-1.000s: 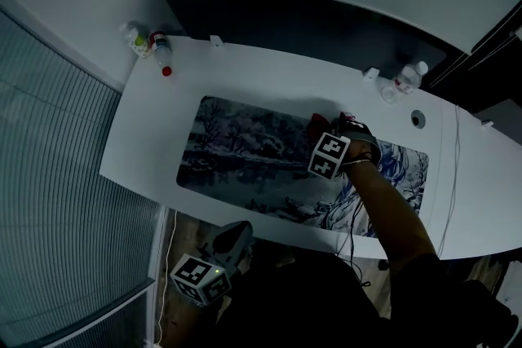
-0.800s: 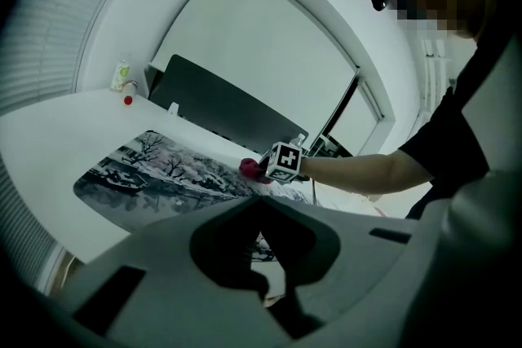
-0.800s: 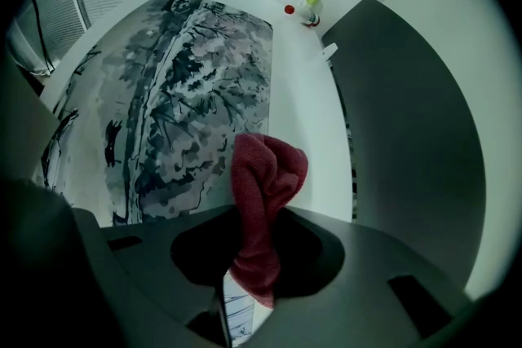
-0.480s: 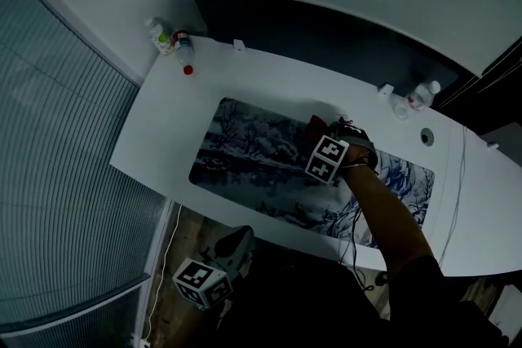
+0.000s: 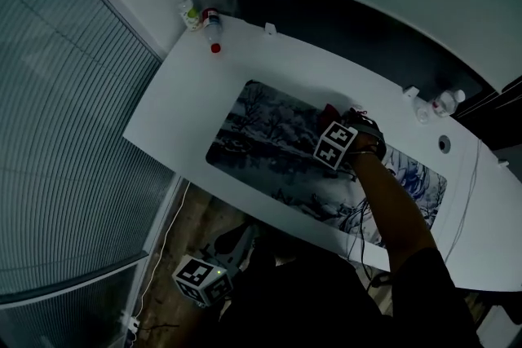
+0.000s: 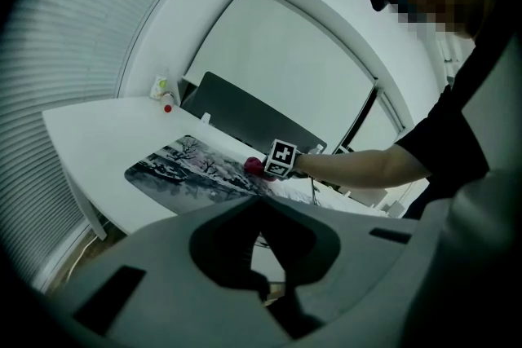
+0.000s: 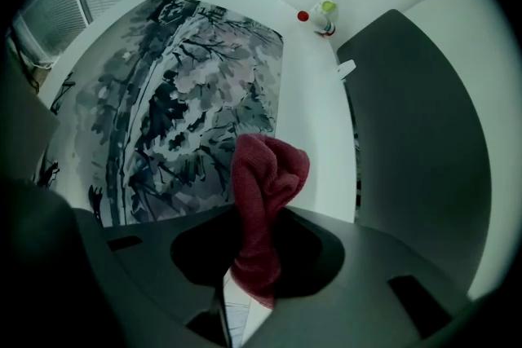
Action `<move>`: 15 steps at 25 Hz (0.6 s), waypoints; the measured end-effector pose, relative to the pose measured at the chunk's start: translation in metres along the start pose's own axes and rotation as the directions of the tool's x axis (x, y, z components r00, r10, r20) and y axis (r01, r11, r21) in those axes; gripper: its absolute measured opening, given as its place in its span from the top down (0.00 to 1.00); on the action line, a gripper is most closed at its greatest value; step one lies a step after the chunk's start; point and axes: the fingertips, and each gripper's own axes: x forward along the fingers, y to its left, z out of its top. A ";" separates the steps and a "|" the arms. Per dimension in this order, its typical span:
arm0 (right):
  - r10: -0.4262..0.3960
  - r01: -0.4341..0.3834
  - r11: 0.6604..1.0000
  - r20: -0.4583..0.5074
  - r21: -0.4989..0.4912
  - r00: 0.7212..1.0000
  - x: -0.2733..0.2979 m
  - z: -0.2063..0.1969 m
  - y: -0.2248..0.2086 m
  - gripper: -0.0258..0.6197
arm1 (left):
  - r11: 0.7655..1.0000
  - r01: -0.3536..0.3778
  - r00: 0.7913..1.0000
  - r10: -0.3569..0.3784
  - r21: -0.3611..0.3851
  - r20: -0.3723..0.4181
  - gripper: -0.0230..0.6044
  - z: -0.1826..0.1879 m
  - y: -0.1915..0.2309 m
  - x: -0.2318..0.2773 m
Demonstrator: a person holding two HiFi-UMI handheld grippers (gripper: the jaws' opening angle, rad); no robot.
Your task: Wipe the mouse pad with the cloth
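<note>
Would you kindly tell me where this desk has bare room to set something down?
Bare desk lies left of the mouse pad, up to the bottles in the far-left corner, and in the strip behind the pad. Crowded: mid-pad, where the right tool holds the cloth, and by the far-right bottle and cable hole.

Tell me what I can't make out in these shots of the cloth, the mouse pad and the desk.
- Whether the cloth touches the mouse pad: in the head view the right gripper and its marker cube cover the contact; the right gripper view shows only the cloth's back.
- Mouse pad's right part: head view, covered by the arm.
- Labels on the bottles: too small in every view.
</note>
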 end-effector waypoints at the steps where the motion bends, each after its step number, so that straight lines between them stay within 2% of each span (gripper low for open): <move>1: -0.002 0.002 1.000 -0.008 -0.011 1.000 -0.001 0.000 0.002 0.79 | 1.000 0.000 1.000 0.000 -0.002 0.003 0.95 -0.001 0.002 -0.002; 9: -0.005 0.002 0.997 -0.036 -0.079 0.999 -0.018 0.015 0.039 0.79 | 0.999 0.046 0.999 -0.046 -0.019 0.022 0.95 -0.002 0.009 -0.018; 15: 0.014 -0.016 0.996 -0.029 -0.089 0.999 -0.040 0.034 0.077 0.79 | 0.997 0.074 0.997 -0.074 0.009 0.009 0.95 0.005 0.014 -0.031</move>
